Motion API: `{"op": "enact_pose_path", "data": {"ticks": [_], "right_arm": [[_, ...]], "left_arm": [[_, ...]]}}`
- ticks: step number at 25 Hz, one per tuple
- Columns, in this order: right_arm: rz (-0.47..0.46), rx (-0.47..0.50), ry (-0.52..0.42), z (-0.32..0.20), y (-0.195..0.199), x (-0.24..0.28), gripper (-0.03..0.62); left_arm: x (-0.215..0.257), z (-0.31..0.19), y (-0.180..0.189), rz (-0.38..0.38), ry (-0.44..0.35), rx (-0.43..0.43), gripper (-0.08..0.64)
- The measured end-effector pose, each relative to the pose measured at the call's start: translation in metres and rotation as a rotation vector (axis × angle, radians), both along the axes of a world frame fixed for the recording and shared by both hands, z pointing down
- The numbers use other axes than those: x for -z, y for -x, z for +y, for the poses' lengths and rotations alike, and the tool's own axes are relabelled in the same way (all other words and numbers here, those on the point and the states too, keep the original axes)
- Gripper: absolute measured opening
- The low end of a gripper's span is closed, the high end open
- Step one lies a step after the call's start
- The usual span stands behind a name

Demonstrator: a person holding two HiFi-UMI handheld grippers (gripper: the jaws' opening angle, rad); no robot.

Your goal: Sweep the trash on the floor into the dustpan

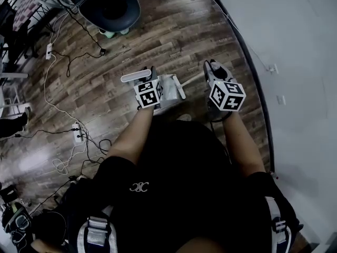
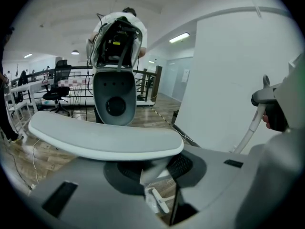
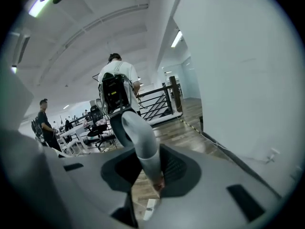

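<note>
My left gripper (image 1: 151,81) is shut on the flat white-grey dustpan handle (image 1: 132,77), which lies broad across its jaws (image 2: 105,138). The pale dustpan body (image 1: 169,94) hangs below it over the wooden floor. At the right, my right gripper (image 1: 214,71) is shut on the grey broom handle (image 3: 141,144), with the broom's thin white pole (image 1: 192,80) slanting toward the dustpan. That gripper and pole (image 2: 257,120) also show in the left gripper view. Through the gap between the left jaws I see a small white piece (image 2: 156,200) low down; what it is I cannot tell.
A grey office chair (image 1: 112,5) stands ahead on the floor. Cables and power strips (image 1: 78,136) trail over the boards at the left. A white wall (image 1: 300,62) with a dark baseboard runs along the right. People (image 3: 44,116) stand far off by desks.
</note>
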State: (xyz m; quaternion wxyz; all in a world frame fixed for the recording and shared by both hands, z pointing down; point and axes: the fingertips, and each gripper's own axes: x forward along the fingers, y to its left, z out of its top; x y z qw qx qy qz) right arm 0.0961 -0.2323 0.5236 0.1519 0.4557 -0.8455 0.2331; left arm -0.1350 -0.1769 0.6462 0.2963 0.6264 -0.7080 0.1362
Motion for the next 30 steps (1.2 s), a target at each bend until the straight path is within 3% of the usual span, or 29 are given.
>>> {"op": "enact_pose_path", "data": {"ticks": [8, 15, 20, 24, 30], "right_arm": [[-0.056, -0.091, 0.018, 0.009, -0.004, 0.019, 0.092], [0.062, -0.102, -0.067, 0.043, 0.004, 0.074, 0.092], [0.126, -0.189, -0.144, 0.058, -0.004, 0.122, 0.092], [0.146, -0.273, -0.170, 0.065, -0.035, 0.121, 0.092], [0.149, -0.346, -0.225, 0.062, -0.052, 0.161, 0.091]], "left_arm": [[0.005, 0.001, 0.006, 0.044, 0.025, -0.013, 0.109], [0.049, -0.013, -0.007, -0.002, -0.008, -0.199, 0.109], [0.100, -0.013, -0.009, -0.021, -0.017, -0.298, 0.109], [0.131, -0.005, -0.033, -0.059, -0.035, -0.417, 0.109], [0.216, -0.015, -0.039, -0.068, -0.102, -0.456, 0.104]]}}
